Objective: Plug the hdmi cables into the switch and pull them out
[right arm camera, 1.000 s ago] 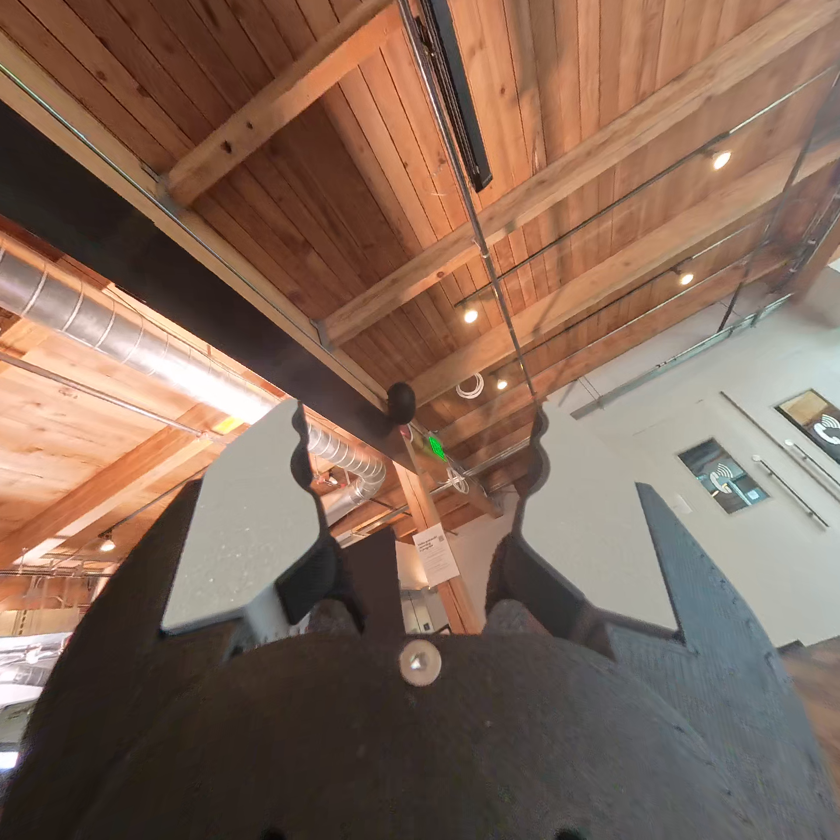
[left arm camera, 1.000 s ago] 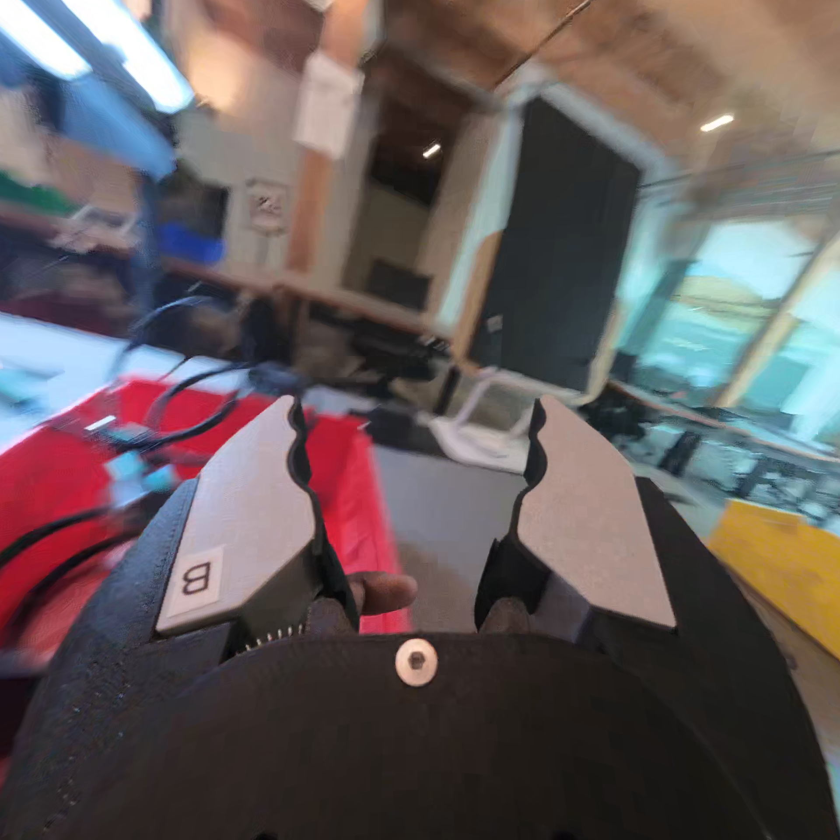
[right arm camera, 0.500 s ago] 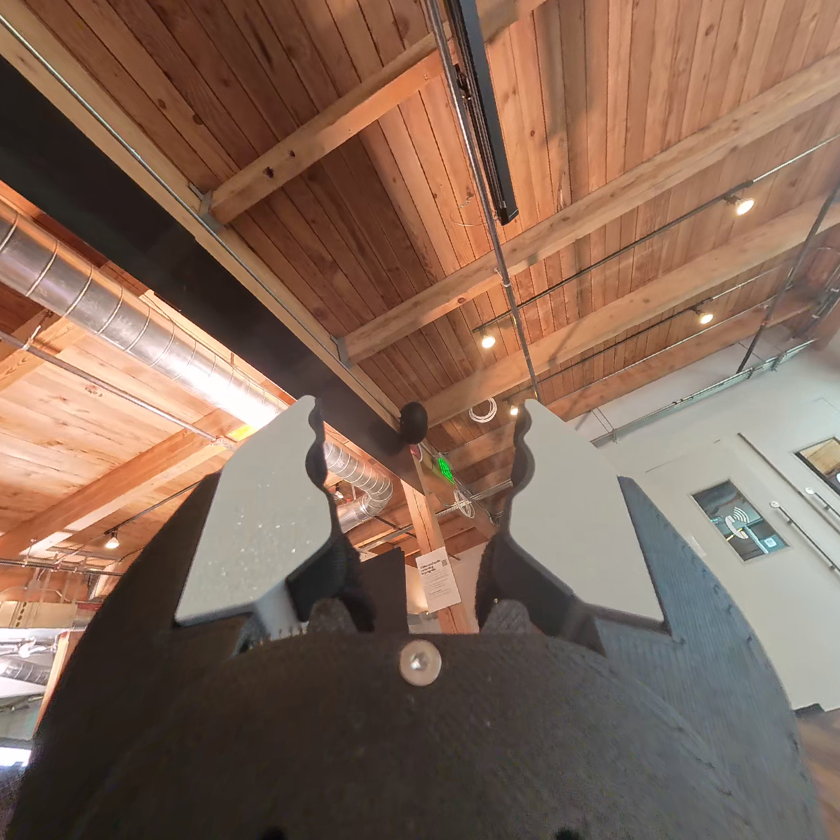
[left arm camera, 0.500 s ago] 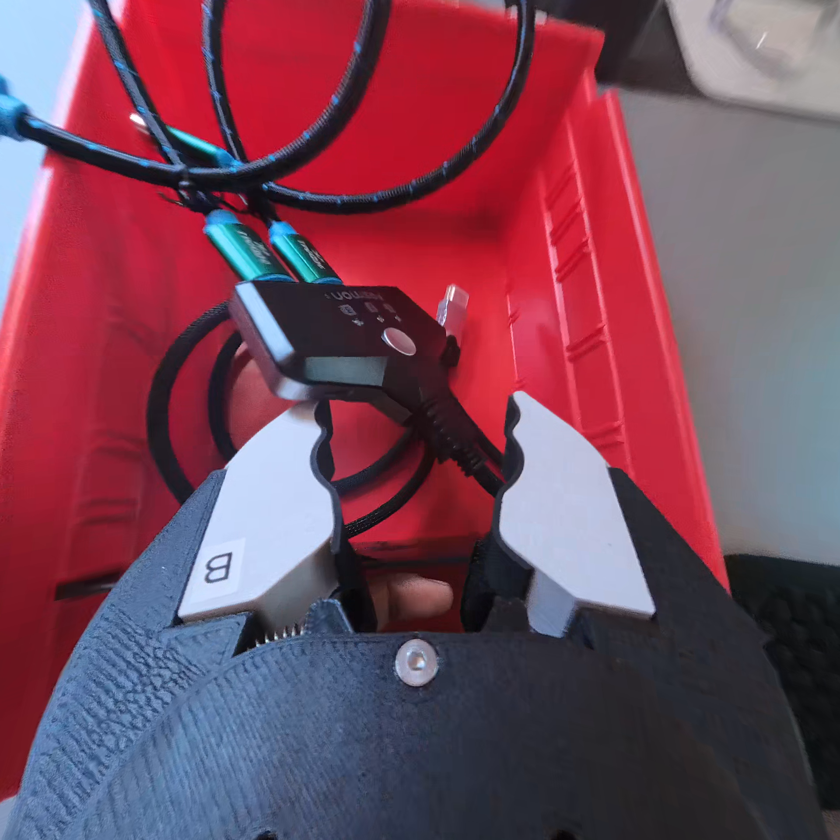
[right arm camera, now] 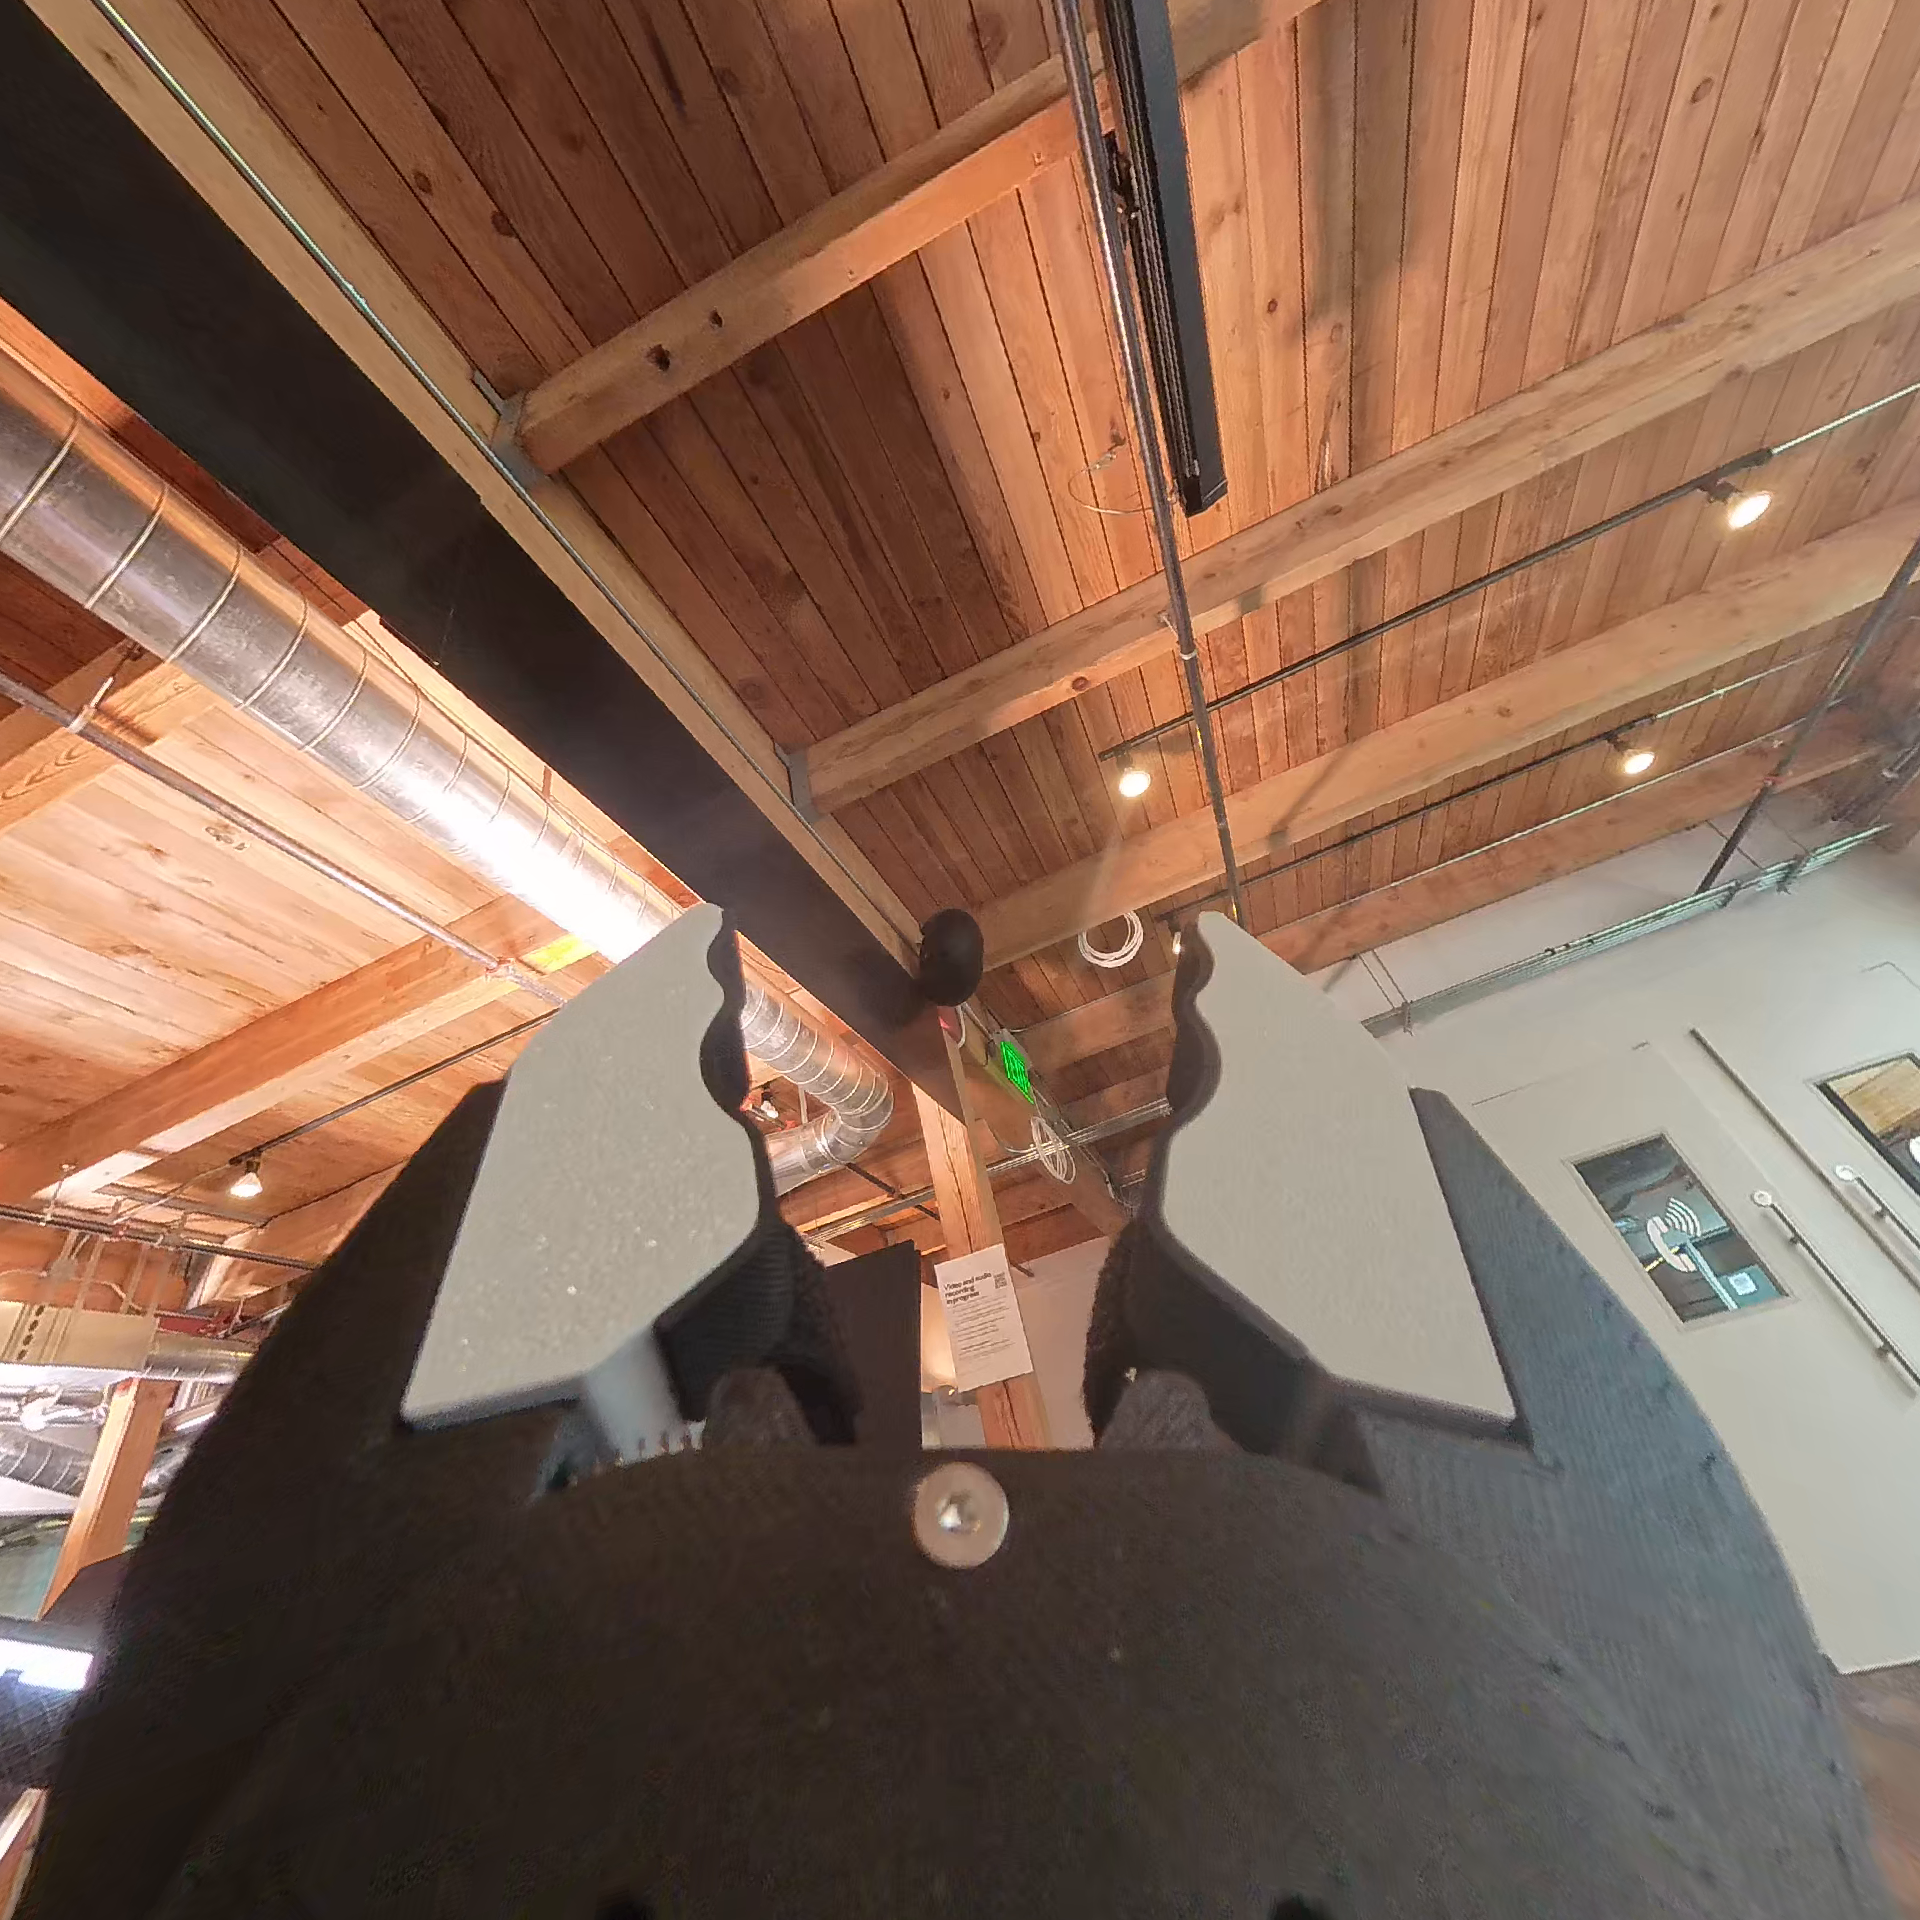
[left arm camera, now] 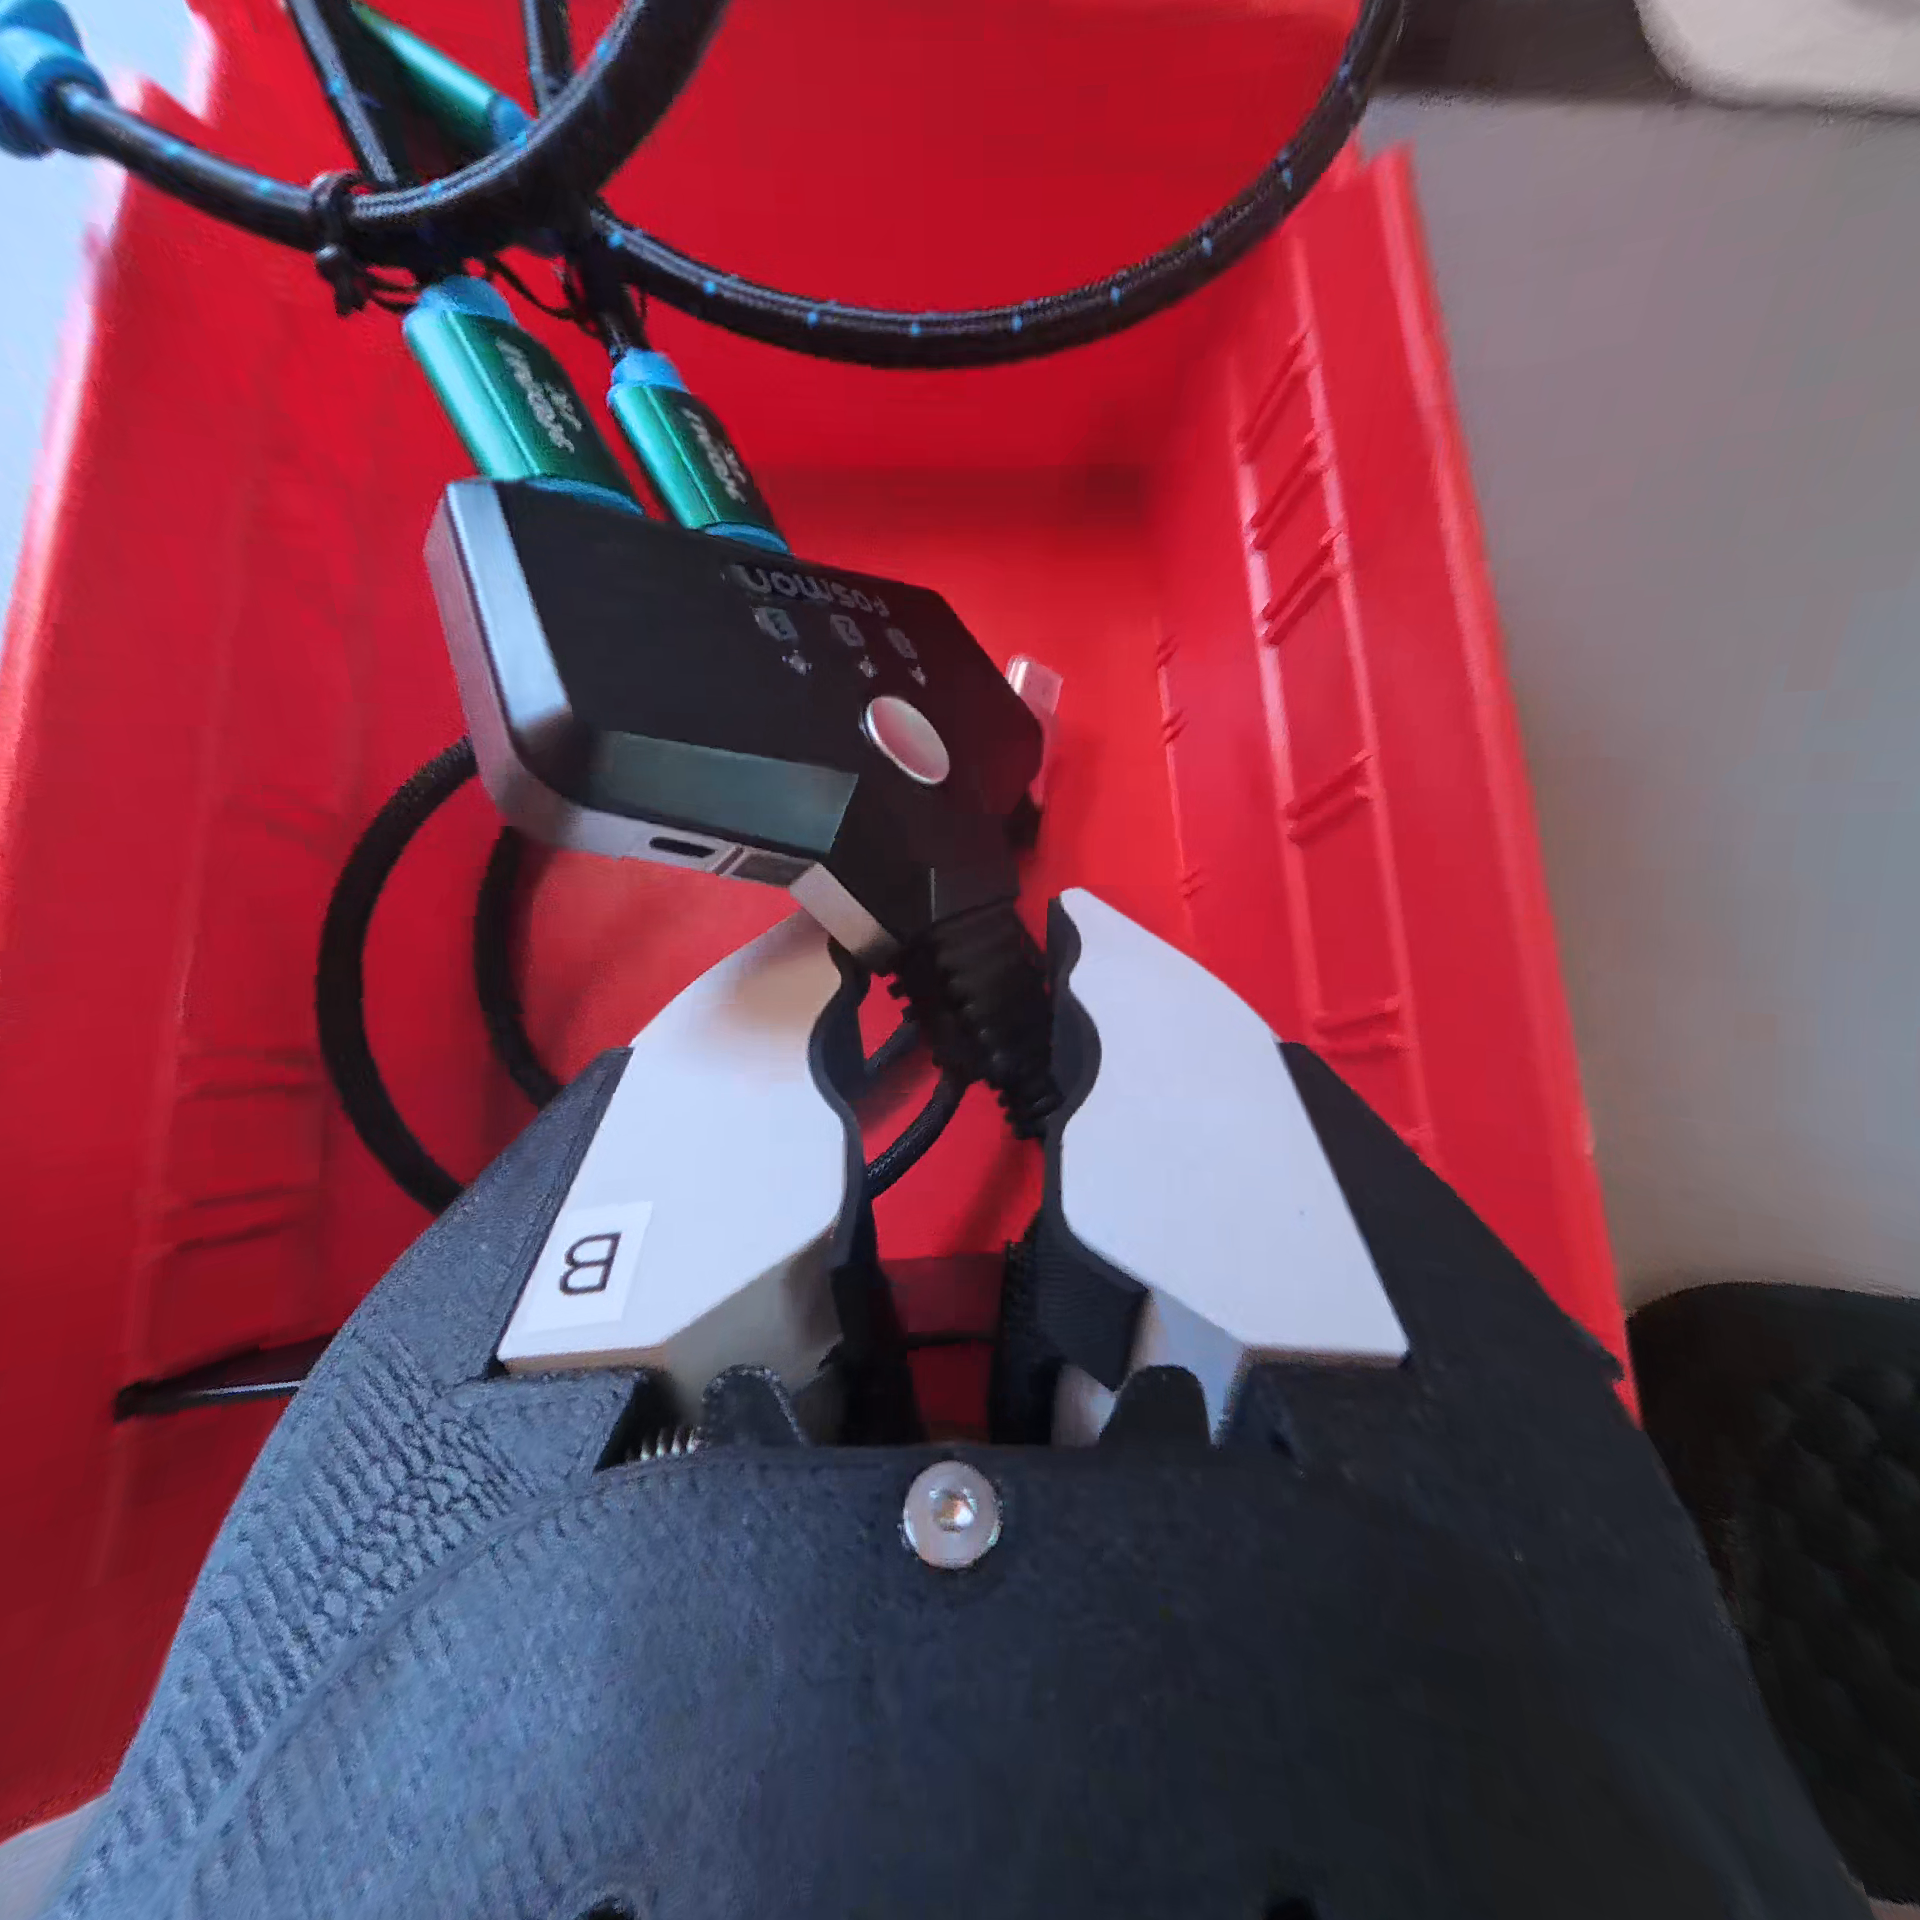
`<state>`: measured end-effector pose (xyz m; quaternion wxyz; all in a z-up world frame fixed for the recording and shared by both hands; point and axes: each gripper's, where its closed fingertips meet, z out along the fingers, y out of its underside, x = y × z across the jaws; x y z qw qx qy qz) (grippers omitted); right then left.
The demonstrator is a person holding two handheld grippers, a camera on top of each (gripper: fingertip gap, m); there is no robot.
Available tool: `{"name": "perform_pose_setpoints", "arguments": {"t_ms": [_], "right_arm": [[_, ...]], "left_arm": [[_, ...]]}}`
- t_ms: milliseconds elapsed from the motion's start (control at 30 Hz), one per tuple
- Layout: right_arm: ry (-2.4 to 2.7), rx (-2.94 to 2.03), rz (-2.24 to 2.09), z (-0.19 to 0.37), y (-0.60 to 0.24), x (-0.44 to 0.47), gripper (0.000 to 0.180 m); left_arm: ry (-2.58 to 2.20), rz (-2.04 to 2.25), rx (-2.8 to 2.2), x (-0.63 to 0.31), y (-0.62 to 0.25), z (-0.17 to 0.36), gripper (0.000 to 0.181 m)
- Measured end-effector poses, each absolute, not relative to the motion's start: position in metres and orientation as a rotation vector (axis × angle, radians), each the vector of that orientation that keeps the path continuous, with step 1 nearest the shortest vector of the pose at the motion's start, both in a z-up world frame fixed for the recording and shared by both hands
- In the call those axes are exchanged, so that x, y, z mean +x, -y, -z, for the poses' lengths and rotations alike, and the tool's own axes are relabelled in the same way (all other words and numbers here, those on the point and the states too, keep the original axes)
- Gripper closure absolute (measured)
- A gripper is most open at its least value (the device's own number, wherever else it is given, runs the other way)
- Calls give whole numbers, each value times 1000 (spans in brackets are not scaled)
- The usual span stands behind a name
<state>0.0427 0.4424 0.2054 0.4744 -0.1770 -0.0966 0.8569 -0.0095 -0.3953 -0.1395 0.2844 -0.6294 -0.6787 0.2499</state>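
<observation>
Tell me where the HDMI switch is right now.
In the left wrist view, the black switch sits mid-frame inside the red bin, just ahead of the left tool, with two green plugs in its far edge.

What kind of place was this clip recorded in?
Probably a converted industrial loft used as an office or lab. The right wrist view looks up at a wooden plank ceiling with an exposed metal duct and track spotlights, plus a white door with a small window.
</observation>
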Motion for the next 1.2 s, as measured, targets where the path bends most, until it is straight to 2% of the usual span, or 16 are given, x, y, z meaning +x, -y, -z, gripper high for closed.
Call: {"name": "perform_pose_setpoints", "arguments": {"t_ms": [233, 467, 600, 833, 1000, 1200], "right_arm": [[241, -402, -2072, -210, -432, 44, 104], [616, -458, -1957, -203, -389, 15, 122], [761, -457, -1908, -200, -365, 7, 138], [969, -440, -1916, -195, -325, -3, 142], [1095, -411, -1932, -192, -293, -10, 143], [1437, -334, -1920, -167, -227, -28, 151]], "left_arm": [[1483, -990, -1408, -6, 401, 59, 161], [1112, -1470, -1256, 2, 383, -59, 162], [873, -1682, -1090, 11, 357, -134, 161], [551, -1670, -891, 26, 282, -244, 163], [399, -1430, -946, 11, 200, -244, 164], [385, -1018, -1064, -33, 109, -149, 164]]}}
